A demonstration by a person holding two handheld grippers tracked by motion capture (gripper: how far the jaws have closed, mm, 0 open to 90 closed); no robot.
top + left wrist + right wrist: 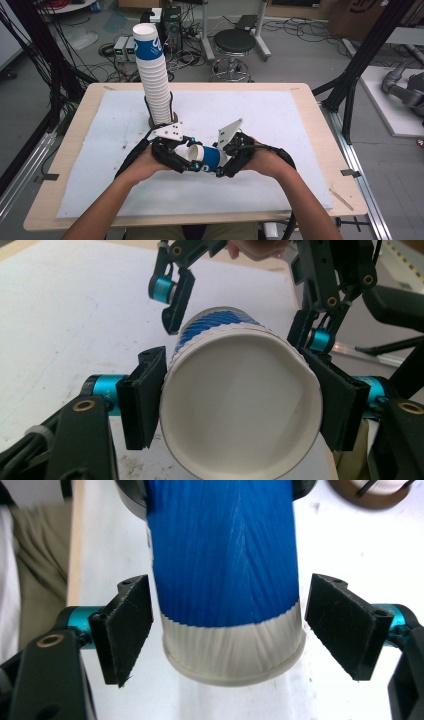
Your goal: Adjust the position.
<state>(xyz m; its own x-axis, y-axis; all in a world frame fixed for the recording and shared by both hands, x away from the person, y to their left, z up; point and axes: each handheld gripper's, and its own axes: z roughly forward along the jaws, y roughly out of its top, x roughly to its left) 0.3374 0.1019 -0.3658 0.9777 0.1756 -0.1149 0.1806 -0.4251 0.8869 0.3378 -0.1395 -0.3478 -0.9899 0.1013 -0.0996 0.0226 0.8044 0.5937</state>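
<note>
A wooden table point(60, 165) carries a pale grey mat point(280, 130) that covers most of its top. Toward the far left of the mat stands a tall stack of paper cups point(152, 75), white with a blue band on the top one, leaning slightly and seated in a dark round base.

Near the front edge a person's forearms come in, each hand holding a black gripper, and the two grippers meet over the middle of the mat. Between them, held off the mat on its side, is a single blue-and-white paper cup point(206, 156).

The left gripper point(235, 405) is clamped on the cup point(240, 405) at its open rim, pads pressed against both sides, mouth facing that camera. The right gripper point(235, 630) sits around the cup's point(222, 570) closed bottom end, but its jaws stand apart from the wall, a gap showing on each side.
</note>
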